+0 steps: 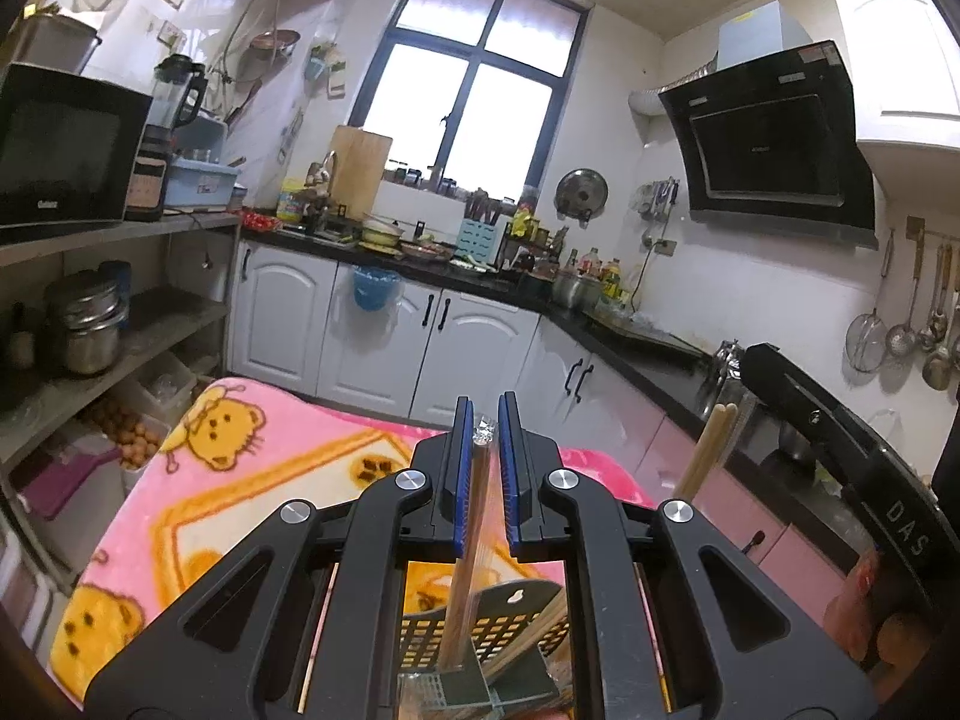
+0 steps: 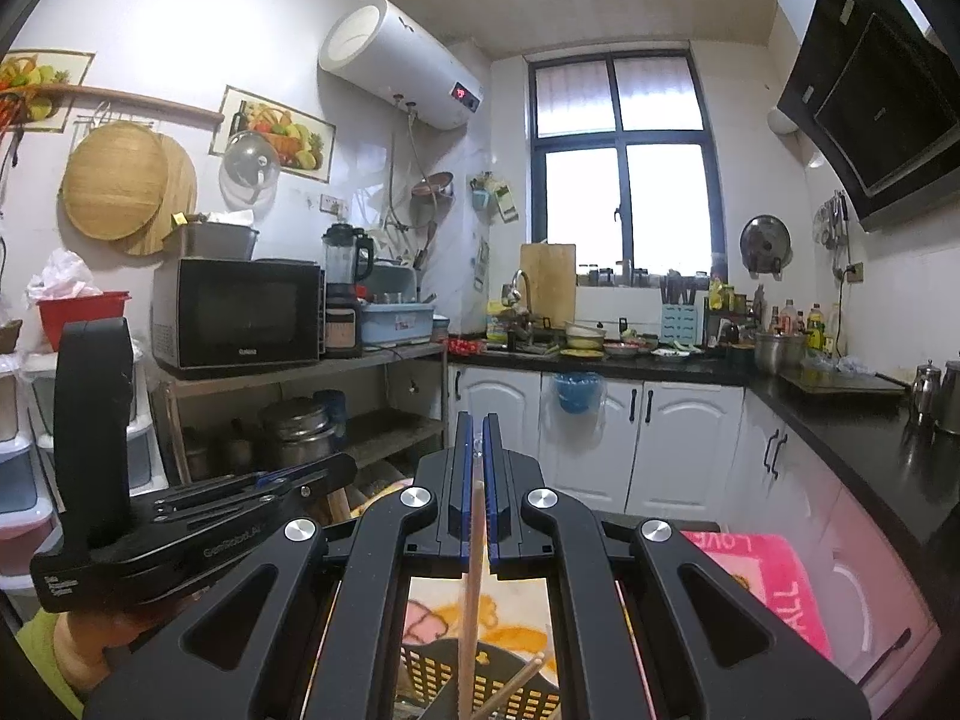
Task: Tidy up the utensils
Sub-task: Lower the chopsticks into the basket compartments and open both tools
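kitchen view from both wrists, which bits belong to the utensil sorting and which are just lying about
Part of the job:
- left tool, shut on wooden chopsticks
- right tool, shut on a chopstick
- slotted dark basket below

Just lying about:
- microwave
- cutting board
- pink blanket

Left gripper (image 1: 485,420), right gripper (image 2: 479,427) side by side, near level, jaws clamped

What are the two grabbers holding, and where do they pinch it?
Each holds thin wooden chopsticks. The left gripper pinches its light brown wooden chopsticks near the top end; the right gripper pinches its pale wooden chopstick near the top too.
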The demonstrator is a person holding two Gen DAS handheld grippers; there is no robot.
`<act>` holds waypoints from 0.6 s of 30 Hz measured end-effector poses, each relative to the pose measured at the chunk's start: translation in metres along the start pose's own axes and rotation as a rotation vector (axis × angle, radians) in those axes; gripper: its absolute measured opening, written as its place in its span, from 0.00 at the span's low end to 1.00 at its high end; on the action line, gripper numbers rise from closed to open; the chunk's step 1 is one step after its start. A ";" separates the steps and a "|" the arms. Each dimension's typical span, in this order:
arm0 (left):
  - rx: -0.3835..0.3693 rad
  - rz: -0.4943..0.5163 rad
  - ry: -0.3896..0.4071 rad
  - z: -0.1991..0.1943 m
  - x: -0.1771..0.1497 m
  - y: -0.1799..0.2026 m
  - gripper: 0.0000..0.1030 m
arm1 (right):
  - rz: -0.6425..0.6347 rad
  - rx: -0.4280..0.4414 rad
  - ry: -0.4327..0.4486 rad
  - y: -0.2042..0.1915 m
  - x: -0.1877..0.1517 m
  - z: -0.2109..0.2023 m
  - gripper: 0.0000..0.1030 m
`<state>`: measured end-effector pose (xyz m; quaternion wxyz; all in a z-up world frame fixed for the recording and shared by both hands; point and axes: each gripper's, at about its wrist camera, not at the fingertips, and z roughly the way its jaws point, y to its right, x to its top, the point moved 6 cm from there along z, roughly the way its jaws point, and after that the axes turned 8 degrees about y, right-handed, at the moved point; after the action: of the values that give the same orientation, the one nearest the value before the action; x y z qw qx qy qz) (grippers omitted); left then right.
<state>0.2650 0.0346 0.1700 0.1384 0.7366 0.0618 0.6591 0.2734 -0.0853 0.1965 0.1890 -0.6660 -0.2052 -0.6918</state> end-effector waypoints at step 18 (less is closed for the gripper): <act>0.027 0.012 -0.089 0.019 -0.038 -0.012 0.05 | 0.036 -0.016 -0.103 0.006 -0.056 0.018 0.04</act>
<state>0.2804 0.0336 0.1284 0.1270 0.7675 0.0601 0.6255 0.2940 -0.0820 0.1417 0.1852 -0.7058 -0.1970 -0.6547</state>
